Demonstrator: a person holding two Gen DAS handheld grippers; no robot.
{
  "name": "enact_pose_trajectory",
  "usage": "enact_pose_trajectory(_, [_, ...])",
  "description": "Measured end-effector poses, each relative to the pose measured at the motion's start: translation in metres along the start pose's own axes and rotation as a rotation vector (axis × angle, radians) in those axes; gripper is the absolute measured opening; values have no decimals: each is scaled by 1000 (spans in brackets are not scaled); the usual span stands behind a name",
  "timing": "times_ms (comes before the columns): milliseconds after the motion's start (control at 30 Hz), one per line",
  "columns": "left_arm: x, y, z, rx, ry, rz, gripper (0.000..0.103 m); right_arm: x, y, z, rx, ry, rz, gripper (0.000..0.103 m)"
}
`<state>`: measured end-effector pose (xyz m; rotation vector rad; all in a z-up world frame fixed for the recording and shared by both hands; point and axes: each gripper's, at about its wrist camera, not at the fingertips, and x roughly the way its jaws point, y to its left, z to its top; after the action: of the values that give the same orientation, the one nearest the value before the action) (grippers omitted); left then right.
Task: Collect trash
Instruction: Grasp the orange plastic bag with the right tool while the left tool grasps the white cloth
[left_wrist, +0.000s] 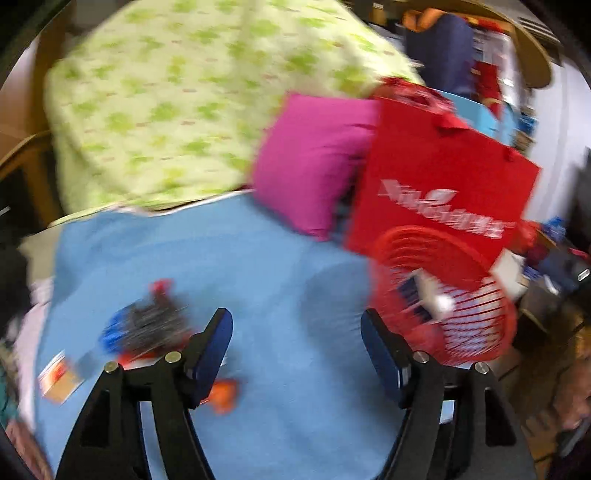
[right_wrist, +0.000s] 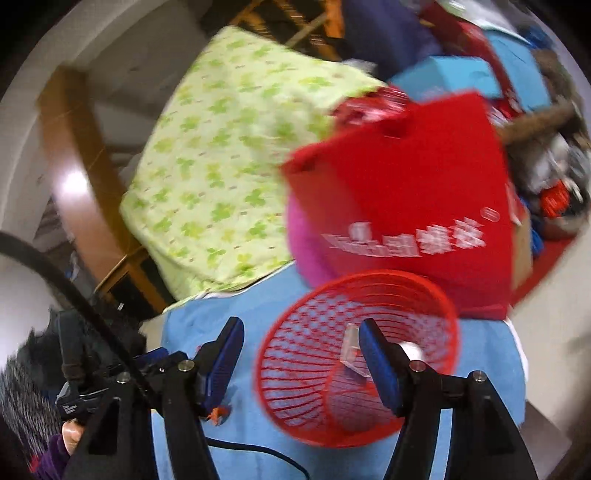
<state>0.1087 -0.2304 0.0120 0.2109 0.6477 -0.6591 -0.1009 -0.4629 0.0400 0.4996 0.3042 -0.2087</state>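
Both views were blurred, so fine detail could not be read.

The left tool (left_wrist: 297, 343) stood wide apart and held nothing. The right tool (right_wrist: 301, 349) was likewise wide and empty, positioned just beside the near rim of the red basket (right_wrist: 306, 295).

The basket served as the trash container. It stood on the blue sheet (left_wrist: 258, 266) of the bed, at the right side, directly in front of a red paper bag (left_wrist: 443, 170). A pink cushion (left_wrist: 314, 162) and a green-patterned quilt (left_wrist: 166, 92) lay at the far end.

Progress, as judged from the pictures:
1. Done: the basket already contained some items, including white pieces (left_wrist: 436, 295) and a clear plastic piece (right_wrist: 352, 341).
2. Left: several scraps lay on the sheet at the near left. These were a dark crumpled wrapper (left_wrist: 151, 323), a small orange-and-white carton (left_wrist: 59, 380), and an orange scrap (left_wrist: 223, 395) just beside the left tool's left finger.

The task appeared to be partly complete. The remaining scraps lay well apart from the basket, nearer to the left tool.
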Motion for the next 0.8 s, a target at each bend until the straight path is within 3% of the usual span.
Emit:
enact_pose_trajectory(200, [-32,106,-66,-132,11,264,75,32,79,-24,-121,70,135,68])
enact_pose_trajectory(333, [-34,158,-101,-216,71,368,75,80,122,-56,-157,204,221,68])
enact_pose_trajectory(467, [-27,196,-127,-342,100,410,75,142,139,-90,-133,387,257,68])
enact_pose_trajectory(567, [-14,197,-133,-372,116,416,75,186,134,-108,-67,522,253,68])
enact_pose_trajectory(667, [1,198,-133,-364,108,431,75,217,127,-118,11,580,282,68])
enact_pose_trajectory(800, [20,201,-131,-363,114,379,75,254,138,-134,-13,656,263,68])
